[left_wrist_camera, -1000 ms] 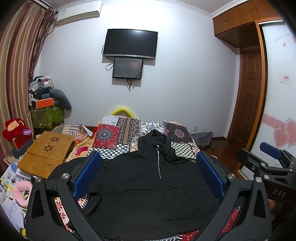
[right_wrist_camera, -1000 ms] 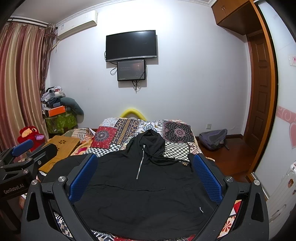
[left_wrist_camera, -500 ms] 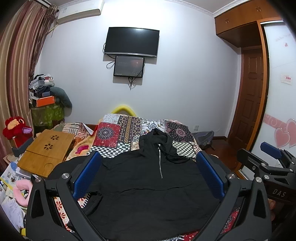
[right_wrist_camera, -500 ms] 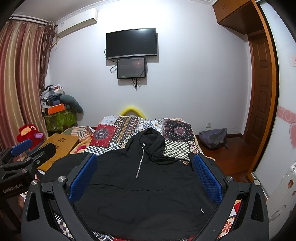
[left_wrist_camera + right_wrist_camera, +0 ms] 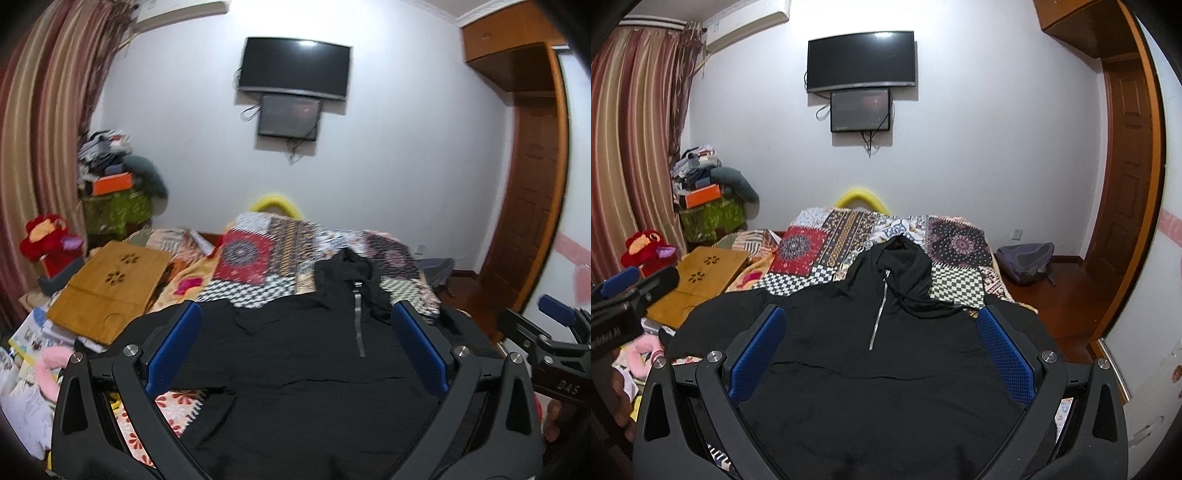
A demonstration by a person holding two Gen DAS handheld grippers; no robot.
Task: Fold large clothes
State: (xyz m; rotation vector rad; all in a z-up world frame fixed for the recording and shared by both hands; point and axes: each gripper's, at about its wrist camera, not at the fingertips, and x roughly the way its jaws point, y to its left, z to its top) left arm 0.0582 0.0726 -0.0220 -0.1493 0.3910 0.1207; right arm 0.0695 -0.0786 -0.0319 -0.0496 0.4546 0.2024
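A black hoodie [image 5: 886, 369] lies spread flat on the patchwork bed [image 5: 953, 243] — hood away from both grippers, zip running up between the jaws. The left gripper [image 5: 295, 350] and right gripper [image 5: 881, 347] hover above it, jaws spread wide, gripping nothing.

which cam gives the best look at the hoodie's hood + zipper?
Right wrist. The black hoodie sits centred and sharp there, with the hood, zipper and drawstring all clear. The left wrist view is motion-blurred; its hood sits off to the right, with the zipper smeared.
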